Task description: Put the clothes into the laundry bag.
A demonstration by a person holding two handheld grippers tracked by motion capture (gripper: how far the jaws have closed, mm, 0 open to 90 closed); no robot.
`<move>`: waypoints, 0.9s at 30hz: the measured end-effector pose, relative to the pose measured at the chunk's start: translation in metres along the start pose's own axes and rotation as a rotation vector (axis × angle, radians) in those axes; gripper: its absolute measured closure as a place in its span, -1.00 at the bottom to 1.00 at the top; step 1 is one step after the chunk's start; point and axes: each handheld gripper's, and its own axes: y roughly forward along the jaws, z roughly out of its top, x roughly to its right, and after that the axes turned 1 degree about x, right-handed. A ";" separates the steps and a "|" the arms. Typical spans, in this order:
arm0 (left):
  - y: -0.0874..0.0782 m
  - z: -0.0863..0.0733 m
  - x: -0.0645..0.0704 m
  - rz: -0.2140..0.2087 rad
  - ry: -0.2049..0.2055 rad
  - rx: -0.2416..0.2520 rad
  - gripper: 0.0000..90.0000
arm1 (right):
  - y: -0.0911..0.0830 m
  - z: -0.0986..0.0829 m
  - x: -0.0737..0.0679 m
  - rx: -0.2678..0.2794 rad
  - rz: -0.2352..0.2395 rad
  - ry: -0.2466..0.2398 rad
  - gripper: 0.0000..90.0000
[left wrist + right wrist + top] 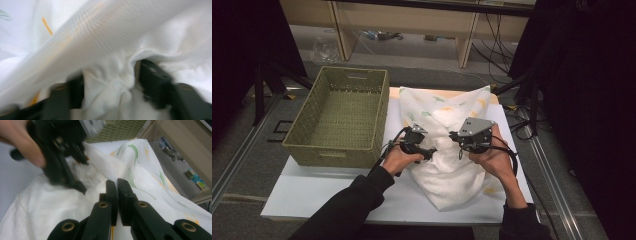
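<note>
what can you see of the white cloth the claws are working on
The white fabric cloth with green leaf and orange prints lies crumpled in a soft heap on the white table top, right of the woven olive-green basket. It looks thin, finely ribbed and heavily creased. The left claw has a bunched fold between its jaws. The right claw is closed on a thin edge of it. Its far end spreads flat toward the table's back edge.
</note>
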 end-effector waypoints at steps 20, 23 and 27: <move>-0.005 -0.034 0.022 -0.061 0.064 -0.106 -0.63 | 0.004 0.000 0.001 -0.004 0.001 -0.012 0.97; 0.013 -0.028 0.018 -0.098 -0.041 -0.086 -0.57 | 0.003 -0.001 -0.001 -0.010 -0.002 -0.001 0.97; 0.020 -0.013 0.013 -0.137 0.029 -0.048 0.28 | 0.001 0.000 -0.001 -0.010 -0.005 0.008 0.97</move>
